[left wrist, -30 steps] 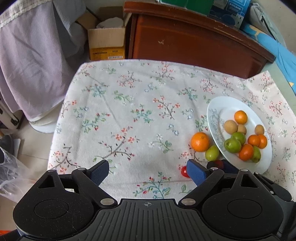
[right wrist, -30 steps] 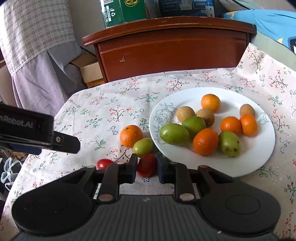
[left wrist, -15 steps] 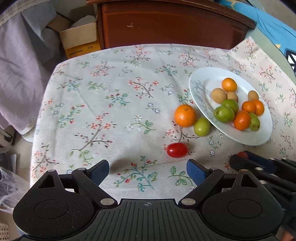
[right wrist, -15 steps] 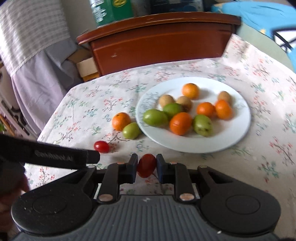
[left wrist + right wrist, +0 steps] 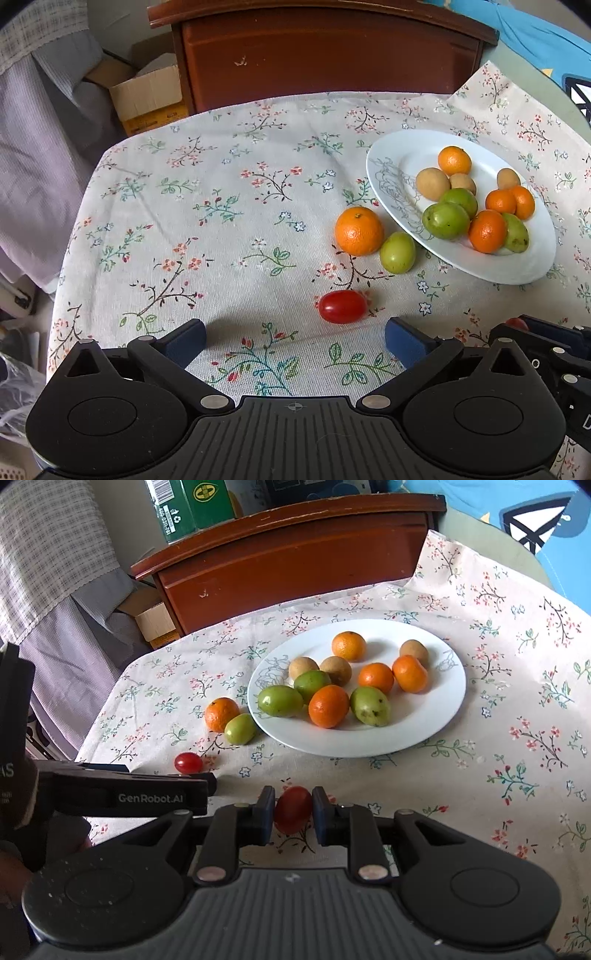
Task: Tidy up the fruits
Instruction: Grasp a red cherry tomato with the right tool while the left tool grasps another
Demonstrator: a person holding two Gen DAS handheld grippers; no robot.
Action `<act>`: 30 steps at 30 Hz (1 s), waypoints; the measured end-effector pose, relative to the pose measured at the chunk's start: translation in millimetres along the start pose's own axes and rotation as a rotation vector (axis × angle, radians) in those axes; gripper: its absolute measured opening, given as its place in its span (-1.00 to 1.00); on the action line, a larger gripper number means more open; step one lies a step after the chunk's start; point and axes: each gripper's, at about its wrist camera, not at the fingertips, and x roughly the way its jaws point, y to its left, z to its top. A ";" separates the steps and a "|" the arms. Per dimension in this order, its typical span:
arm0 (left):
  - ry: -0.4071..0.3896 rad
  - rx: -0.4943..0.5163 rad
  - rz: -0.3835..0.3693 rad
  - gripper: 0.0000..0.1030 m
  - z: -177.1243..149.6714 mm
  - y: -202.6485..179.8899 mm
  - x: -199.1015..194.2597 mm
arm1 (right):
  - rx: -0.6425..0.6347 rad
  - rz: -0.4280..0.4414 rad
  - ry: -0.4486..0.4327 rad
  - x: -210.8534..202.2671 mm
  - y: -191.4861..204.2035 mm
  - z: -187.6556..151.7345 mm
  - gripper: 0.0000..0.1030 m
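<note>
The left tongs (image 5: 293,338) are wide apart, and the loose tomato (image 5: 342,306) on the surface lies sideways, closer to them than before. The right tongs (image 5: 293,810) pinch another tomato (image 5: 293,809), standing tall, near the plate (image 5: 448,701).

Left gripper (image 5: 293,341) is hovering low with its blue-padded fingers (image 5: 184,341) spread wide, nothing between them. Right gripper (image 5: 293,810) is sitting just off to its right, jaws pinching in on a small red tomato (image 5: 293,809), both pads pressing against its sides.
</note>
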 end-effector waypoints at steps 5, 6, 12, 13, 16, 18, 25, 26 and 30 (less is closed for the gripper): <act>-0.006 0.000 0.002 1.00 -0.4 -1.0 -0.3 | 0.014 0.002 0.004 2.3 -0.8 0.4 -0.59; -0.007 -0.001 0.000 1.00 -0.3 -1.0 -0.4 | 0.015 0.001 0.005 2.7 -1.1 0.6 -0.59; -0.039 0.023 0.018 0.97 0.7 -3.1 -8.2 | 0.035 0.012 0.012 5.1 -3.2 1.9 -0.59; -0.056 0.037 0.021 0.97 1.3 -4.5 -10.9 | 0.039 0.013 0.011 5.3 -3.3 2.3 -0.58; -0.077 0.038 -0.002 0.85 2.9 -5.7 -14.4 | 0.049 0.021 0.005 5.3 -2.9 4.3 -0.59; -0.070 0.019 -0.029 0.66 3.8 -4.7 -13.5 | 0.055 0.024 0.001 4.8 -2.9 5.2 -0.59; -0.070 0.021 -0.072 -0.25 2.4 -8.8 -11.2 | 0.106 0.039 0.005 5.2 -8.8 8.0 -0.58; -0.073 0.028 -0.080 -0.30 2.5 -10.2 -11.5 | 0.116 0.042 0.007 5.5 -9.9 8.3 -0.58; -0.079 0.029 -0.102 -0.53 1.8 -12.8 -13.5 | 0.135 0.045 0.012 6.4 -12.7 8.6 -0.58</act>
